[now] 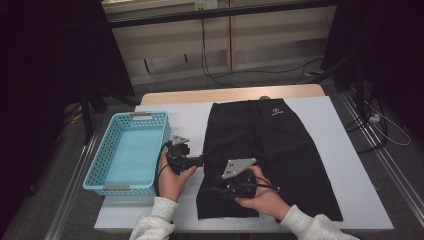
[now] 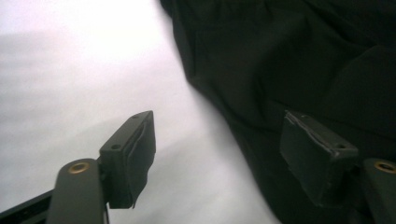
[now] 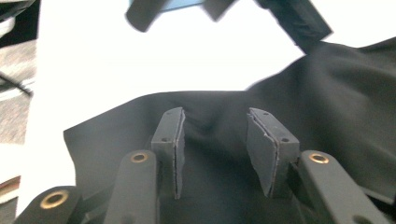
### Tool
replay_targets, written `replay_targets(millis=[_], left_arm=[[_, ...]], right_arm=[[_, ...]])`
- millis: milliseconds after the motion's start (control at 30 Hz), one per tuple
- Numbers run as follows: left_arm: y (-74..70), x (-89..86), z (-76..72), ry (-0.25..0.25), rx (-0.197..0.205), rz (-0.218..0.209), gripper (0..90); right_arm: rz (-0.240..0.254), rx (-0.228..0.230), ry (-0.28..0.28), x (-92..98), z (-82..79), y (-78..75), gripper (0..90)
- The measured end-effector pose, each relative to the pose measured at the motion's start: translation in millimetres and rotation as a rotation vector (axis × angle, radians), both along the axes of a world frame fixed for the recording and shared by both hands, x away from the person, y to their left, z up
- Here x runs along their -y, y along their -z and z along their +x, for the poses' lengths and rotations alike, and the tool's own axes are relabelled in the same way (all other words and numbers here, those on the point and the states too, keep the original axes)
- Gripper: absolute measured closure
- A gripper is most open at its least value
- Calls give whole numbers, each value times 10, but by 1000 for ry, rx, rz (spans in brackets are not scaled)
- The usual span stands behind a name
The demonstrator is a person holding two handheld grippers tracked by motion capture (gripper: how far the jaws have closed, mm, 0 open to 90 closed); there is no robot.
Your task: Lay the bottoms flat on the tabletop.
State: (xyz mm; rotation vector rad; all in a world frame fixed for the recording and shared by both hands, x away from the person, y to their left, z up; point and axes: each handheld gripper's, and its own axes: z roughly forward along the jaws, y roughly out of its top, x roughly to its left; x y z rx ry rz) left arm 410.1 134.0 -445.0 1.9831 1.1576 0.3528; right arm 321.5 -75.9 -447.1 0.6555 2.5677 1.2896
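We've got both grippers spread: left gripper (image 2: 217, 154) fingers straddle the black shorts' (image 1: 270, 150) edge, right gripper (image 3: 215, 149) fingers hover over fabric, gripping nothing.

The table (image 1: 330, 150) carried a white covering, with a strip of bare wood showing along its far edge. A black garment (image 1: 270, 150) lay spread flat across its middle, and a light blue perforated basket (image 1: 97, 165) stood just beside it at the left edge.
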Motion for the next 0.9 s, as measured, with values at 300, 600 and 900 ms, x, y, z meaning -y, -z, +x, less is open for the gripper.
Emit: replay_targets(millis=[300,600,900], left_arm=[[-6,-32,-26,9,-11,-25,494],[-11,-76,-41,-17,-37,-67,532],[76,-13,11,-2,-41,-44,518]], right_arm=[[-70,-10,-63,-169,-26,168,739],[-43,-28,-106,-218,-31,167,894],[-45,-25,-130,-272,-94,148,753]])
